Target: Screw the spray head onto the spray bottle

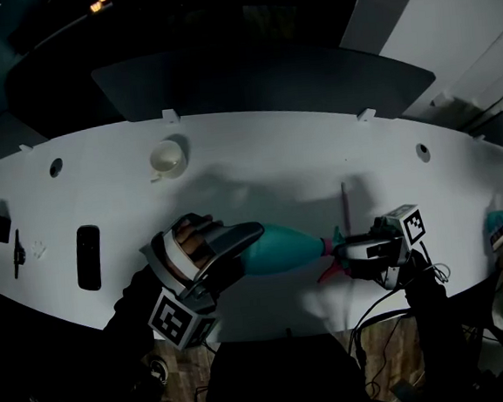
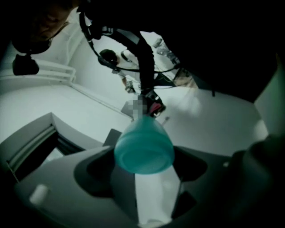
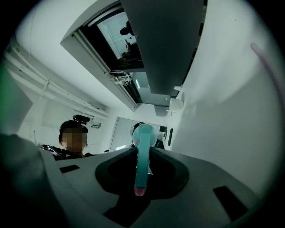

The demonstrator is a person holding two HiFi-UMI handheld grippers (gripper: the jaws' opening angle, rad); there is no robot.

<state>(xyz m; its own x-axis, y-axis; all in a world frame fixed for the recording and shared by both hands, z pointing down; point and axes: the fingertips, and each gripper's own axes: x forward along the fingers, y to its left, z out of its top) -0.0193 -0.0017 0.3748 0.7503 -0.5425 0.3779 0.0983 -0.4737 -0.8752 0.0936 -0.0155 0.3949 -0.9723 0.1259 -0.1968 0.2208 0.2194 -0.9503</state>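
I am working over the white table (image 1: pixel 266 164). Its near edge is running just below both tools, and bare top is lying open beyond them. The teal spray bottle (image 1: pixel 277 248) is hanging level above the table. My left gripper (image 1: pixel 239 254) is clamping the bottle's wide end, and my right gripper (image 1: pixel 348 253) is pinching the spray head (image 1: pixel 334 258) at its neck. A cup (image 1: pixel 166 158) and a black slab (image 1: pixel 88 256) are sitting well clear. A thin dark stick (image 1: pixel 344 201) is lying just behind the right gripper.

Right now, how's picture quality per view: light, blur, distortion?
Head view: dim, dark corners, fisheye bows the table. Left gripper view: bottle close and soft, surroundings murky. Right gripper view: brightest, spray head fairly sharp, straight edges curve.
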